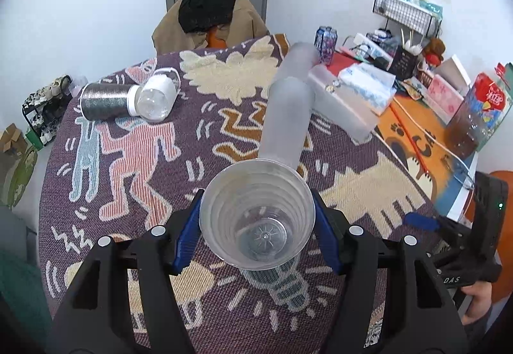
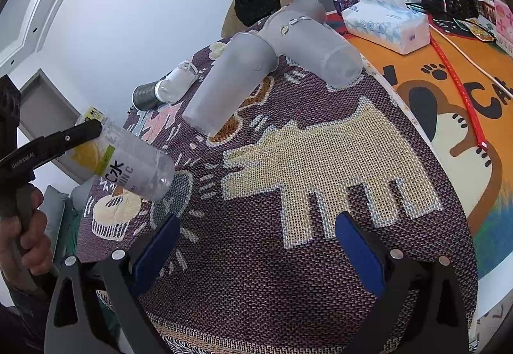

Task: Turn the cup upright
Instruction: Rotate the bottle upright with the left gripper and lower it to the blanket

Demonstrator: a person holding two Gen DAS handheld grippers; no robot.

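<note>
Left wrist view, grip: the left gripper is closed to the cup's width, its blue pads pressing both sides of the clear cup just under the rim.
Left wrist view, cup axis: the mouth faces the camera and the base points away, down toward the patterned tablecloth. I cannot tell whether the base touches it.
Left wrist view, surroundings: the frosted cups lie on their sides just beyond the rim.
Left wrist view, other tool: the right gripper sits at the right edge, well apart.

Right wrist view, cup position: the cup hangs at the far left in the left gripper, tilted, with its base lower and toward the right and its rim end higher.
Right wrist view, right gripper: the right gripper is spread wide and holds nothing over the cloth.
Judgement: the left hand is the one engaged. What seems to remain is bringing the cup's axis vertical and setting the base down.
</note>
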